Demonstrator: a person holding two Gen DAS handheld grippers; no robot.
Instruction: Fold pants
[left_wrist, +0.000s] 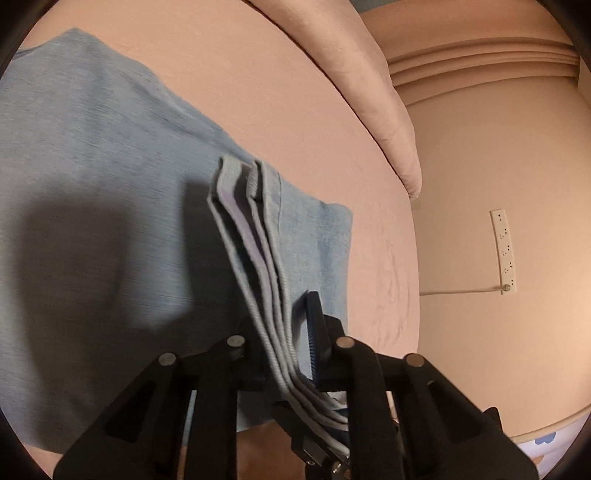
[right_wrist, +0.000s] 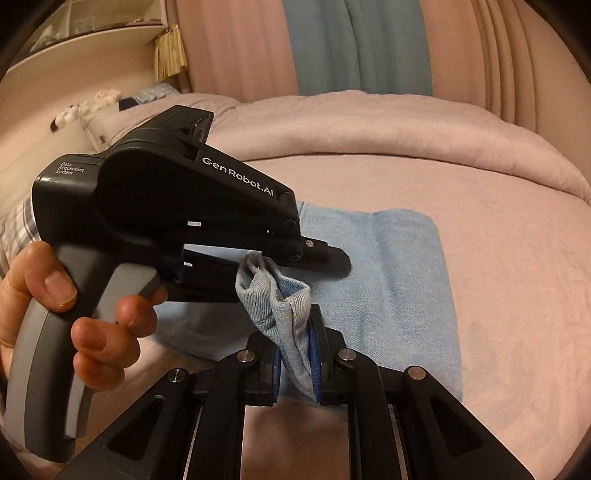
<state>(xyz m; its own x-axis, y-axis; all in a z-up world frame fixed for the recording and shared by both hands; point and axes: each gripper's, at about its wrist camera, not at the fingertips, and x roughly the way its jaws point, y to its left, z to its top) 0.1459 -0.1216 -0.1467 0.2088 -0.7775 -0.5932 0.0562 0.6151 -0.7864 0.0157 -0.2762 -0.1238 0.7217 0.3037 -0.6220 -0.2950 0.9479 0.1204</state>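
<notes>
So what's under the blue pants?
The pink bed sheet shows all around the blue pants, which lie on it. What is directly beneath is covered. Both tongs pinch a lifted edge.

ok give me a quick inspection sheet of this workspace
surface: pink bed sheet, fairly smooth, duvet bunched at the far side
job's things: light blue pants lying partly folded on the sheet, one stacked edge lifted
clutter: stuffed toy and pillow at the far left of the bed
grippers: left gripper shut on the layered pants edge; right gripper shut on the same bunched edge, close beside it; hand holds the left handle
cables: power strip on the floor with a white cord running under the bed
surroundings: pink and blue curtains, shelf at upper left
</notes>
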